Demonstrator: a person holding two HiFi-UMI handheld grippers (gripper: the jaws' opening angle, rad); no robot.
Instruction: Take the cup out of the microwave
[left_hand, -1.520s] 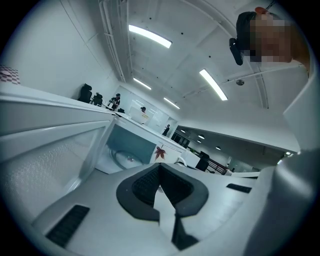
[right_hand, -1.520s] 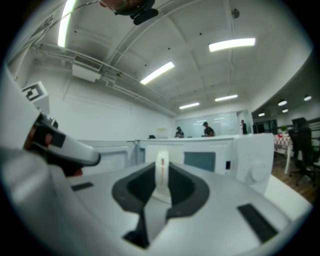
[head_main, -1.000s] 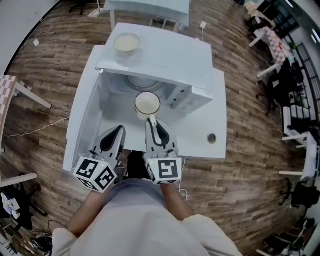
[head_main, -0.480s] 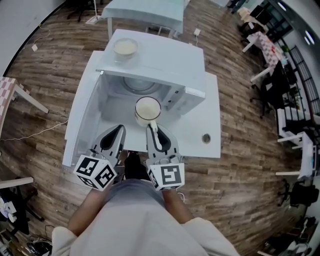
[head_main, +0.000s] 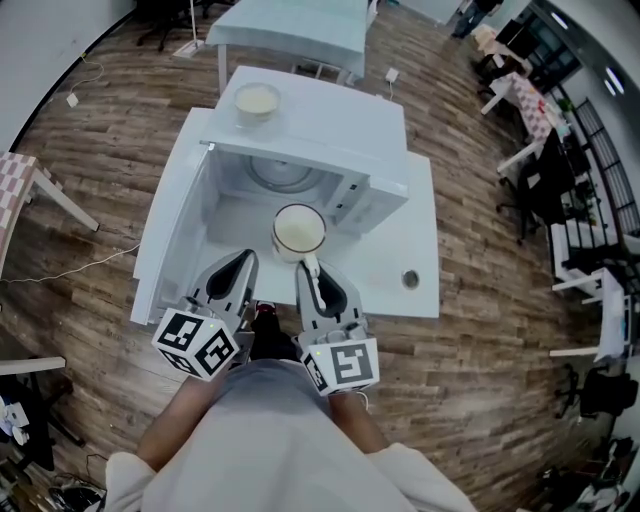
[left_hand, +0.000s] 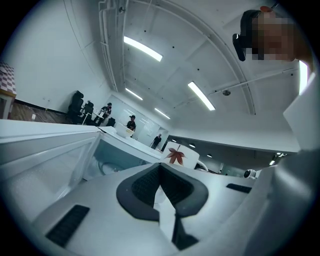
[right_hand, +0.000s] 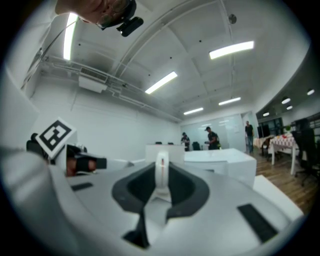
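White cup (head_main: 298, 230) — handle (right_hand: 161, 170) pinched in the right gripper (head_main: 309, 263) — before the open microwave (head_main: 320, 120); left gripper (head_main: 245, 258) closed, empty

The cup (head_main: 298, 231) was white, cream inside, with a red leaf (left_hand: 176, 155) printed on its side. The microwave (head_main: 320, 125) and surface (head_main: 415, 235) were white, and the floor (head_main: 90, 300) was brown wood planking. The left tool (head_main: 244, 260) and right tool (head_main: 308, 266) were pale grey with black ribbed pads (left_hand: 145, 187). Their cubes (head_main: 196, 343) bore black-and-white square markers. The bowl (head_main: 257, 101) was cream.
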